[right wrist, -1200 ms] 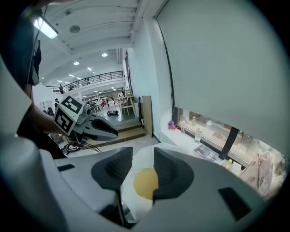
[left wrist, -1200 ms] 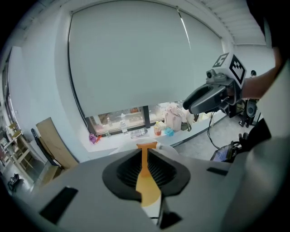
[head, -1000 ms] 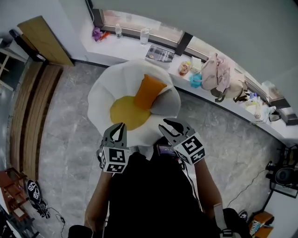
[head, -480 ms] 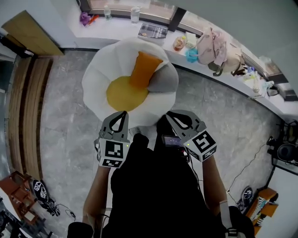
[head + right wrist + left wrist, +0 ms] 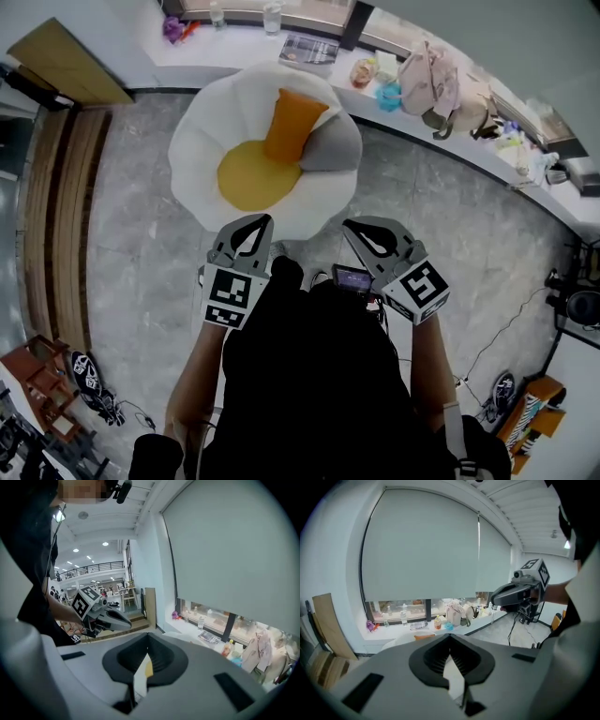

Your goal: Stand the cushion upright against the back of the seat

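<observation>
Grey marble floor (image 5: 131, 178), white window ledge (image 5: 441, 141), wooden steps (image 5: 56, 216), drawn blinds (image 5: 422, 550)

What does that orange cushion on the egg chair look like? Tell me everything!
The orange cushion is a plain, soft-looking rectangle, darker than the yellow pad beneath it. It stands on end, leaning against the puffy back of the round white seat. Its lower end rests on the yellow pad. Only the seat touches it.
</observation>
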Tool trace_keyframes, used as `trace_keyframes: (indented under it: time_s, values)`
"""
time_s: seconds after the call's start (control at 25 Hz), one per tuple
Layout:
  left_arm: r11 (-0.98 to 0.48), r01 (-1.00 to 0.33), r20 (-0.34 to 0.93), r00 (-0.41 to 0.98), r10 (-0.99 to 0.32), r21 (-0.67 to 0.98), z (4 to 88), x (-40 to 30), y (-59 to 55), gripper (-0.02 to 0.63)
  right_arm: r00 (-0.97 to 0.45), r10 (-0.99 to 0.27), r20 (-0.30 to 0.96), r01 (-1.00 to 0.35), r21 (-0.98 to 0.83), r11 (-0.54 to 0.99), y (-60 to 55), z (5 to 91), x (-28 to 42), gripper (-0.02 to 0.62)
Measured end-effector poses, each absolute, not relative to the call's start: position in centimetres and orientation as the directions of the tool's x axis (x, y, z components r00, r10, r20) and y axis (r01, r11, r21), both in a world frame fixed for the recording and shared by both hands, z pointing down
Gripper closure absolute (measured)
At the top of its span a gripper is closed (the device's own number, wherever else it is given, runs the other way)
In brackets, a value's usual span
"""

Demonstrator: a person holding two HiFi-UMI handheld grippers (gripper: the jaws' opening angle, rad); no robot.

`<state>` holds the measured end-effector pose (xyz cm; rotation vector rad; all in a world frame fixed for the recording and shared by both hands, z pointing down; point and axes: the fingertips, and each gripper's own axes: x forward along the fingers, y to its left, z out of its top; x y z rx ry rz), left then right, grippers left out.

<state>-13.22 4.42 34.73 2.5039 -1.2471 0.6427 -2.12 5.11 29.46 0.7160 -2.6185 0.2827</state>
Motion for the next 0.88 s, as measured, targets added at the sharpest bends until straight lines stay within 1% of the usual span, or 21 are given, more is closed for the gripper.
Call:
trace_keyframes:
  time_s: [0.16, 0.32, 0.48, 0.6, 0.88]
  values:
    - [-0.617, -0.785, 0.509, 0.552, -0.660, 0.052, 34.3, -10.5, 6.7, 0.592, -0.784, -0.473, 0.401, -0.551, -0.099, 0.829, 6.6, 28.3, 0.4, 0.578]
    - [-0.656, -0.754, 0.487, 0.588, -0.646, 0.041, 33.3, -6.7, 8.8, 0.592, -0.785, -0.507, 0.356, -0.576, -0.121, 0.808, 8.8, 27.1, 4.0, 0.578]
    - [-0.655, -0.755, 0.485, 0.582, -0.653, 0.023, 33.3, -2.8, 11.3, 0.592, -0.788, -0.515, 0.337, -0.582, -0.138, 0.801, 12.1, 27.3, 7.8, 0.578]
    - [-0.652, -0.758, 0.484, 0.575, -0.659, 0.013, 33.0, -0.6, 13.9, 0.594, -0.802, -0.507, 0.315, -0.573, -0.166, 0.803, 14.8, 27.4, 9.8, 0.578]
    - [-0.598, -0.799, 0.497, 0.546, -0.674, 0.066, 33.2, 2.0, 20.8, 0.592, -0.852, -0.445, 0.277, -0.511, -0.254, 0.821, 20.4, 28.5, 12.6, 0.577]
